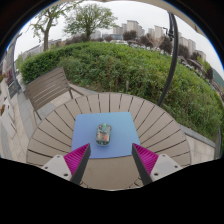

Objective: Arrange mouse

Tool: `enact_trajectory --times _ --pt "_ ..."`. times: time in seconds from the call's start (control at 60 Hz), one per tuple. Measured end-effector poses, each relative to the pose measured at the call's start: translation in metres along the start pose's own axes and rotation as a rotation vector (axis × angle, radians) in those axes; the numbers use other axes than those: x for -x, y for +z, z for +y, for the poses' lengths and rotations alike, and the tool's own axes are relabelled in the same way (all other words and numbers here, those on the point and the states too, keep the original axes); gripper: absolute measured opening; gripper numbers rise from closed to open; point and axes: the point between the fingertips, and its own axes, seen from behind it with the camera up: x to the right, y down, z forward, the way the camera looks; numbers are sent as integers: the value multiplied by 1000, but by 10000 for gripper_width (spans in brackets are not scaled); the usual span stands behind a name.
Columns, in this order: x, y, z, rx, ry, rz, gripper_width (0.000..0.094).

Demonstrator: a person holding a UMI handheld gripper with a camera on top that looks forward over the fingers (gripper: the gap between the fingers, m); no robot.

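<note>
The mouse (103,133) sits on the blue mat (106,136), near the mat's far edge, on the round wooden bench (150,120). The claw (110,160) is spread wide and holds nothing, just before the mat. The job looks barely begun. There is bare mat all around the mouse.

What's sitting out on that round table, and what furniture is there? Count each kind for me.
Mouse: 1
Blue mat under it: 1
Round slatted table: 1
Wooden chair: 1
Total: 4
The gripper is open, short of the mouse.
</note>
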Motion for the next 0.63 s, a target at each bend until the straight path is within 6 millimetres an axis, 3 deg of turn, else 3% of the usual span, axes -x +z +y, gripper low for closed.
enact_trajectory --times 0.167,0.267,0.4,0.633 --pt "-20 -126 64 130 -5 6 851" --pt "-26 -170 91 138 9 12 851" --pt "-26 -196 110 137 26 11 859" --pt "-24 -201 99 87 38 -35 858"
